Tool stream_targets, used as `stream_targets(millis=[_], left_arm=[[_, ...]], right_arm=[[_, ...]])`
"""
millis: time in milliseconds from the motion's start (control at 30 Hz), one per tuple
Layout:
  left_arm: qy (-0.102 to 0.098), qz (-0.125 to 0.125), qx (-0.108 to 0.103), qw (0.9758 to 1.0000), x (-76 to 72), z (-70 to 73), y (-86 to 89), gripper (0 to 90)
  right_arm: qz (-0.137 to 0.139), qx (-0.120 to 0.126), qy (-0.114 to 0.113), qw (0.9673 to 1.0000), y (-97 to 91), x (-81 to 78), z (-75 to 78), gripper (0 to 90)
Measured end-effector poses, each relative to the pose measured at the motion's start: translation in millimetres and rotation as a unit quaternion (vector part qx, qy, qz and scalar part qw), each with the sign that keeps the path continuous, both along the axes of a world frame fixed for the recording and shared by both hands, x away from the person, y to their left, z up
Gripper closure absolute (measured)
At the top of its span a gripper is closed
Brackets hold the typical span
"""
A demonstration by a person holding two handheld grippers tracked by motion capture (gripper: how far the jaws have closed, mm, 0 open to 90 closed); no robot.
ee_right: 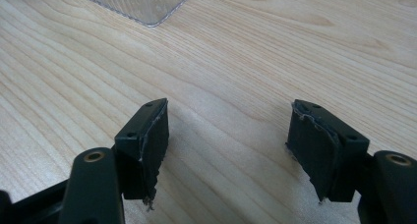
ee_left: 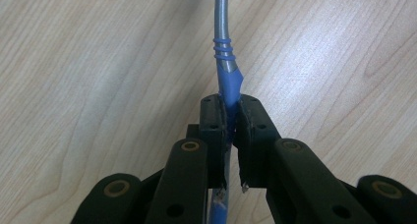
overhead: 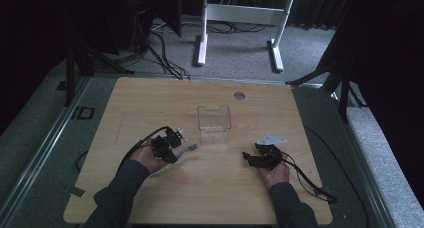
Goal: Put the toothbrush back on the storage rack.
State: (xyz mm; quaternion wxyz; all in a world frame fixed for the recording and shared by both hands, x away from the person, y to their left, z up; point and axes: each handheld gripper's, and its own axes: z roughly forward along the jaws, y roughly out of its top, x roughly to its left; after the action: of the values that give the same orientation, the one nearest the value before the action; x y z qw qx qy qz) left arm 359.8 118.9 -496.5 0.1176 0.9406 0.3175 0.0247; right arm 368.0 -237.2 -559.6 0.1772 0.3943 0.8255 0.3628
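My left gripper (ee_left: 231,111) is shut on a slim tool with a blue grip and a silver-grey shaft (ee_left: 223,17), which runs on past the jaws over the wooden table (ee_left: 88,71). In the high view the left gripper (overhead: 174,147) is left of centre, and the tool's far end (overhead: 191,147) lies just right of it. A clear plastic box (overhead: 214,119) stands upright beyond it, mid-table. My right gripper (overhead: 248,158) sits right of centre, low over the table. It stands open (ee_right: 228,130) with nothing between its pads, and a corner of the clear box (ee_right: 133,0) lies ahead.
A round grommet hole (overhead: 239,95) sits near the table's far edge. Cables (overhead: 305,178) trail from both grippers toward the near edge. Beyond the table stand a white desk frame (overhead: 240,18) and dark tripod legs (overhead: 345,88).
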Motion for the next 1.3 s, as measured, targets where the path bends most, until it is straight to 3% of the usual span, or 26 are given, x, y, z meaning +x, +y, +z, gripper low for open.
stream_targets(millis=[1300], left_arm=[[-0.032, 0.044, -0.036, 0.9979, 3.1, 14.5, 19.4, 82.5]], right_arm=[[0.000, 0.000, 0.000, 1.0000, 0.1, 0.0, 0.0, 31.3]])
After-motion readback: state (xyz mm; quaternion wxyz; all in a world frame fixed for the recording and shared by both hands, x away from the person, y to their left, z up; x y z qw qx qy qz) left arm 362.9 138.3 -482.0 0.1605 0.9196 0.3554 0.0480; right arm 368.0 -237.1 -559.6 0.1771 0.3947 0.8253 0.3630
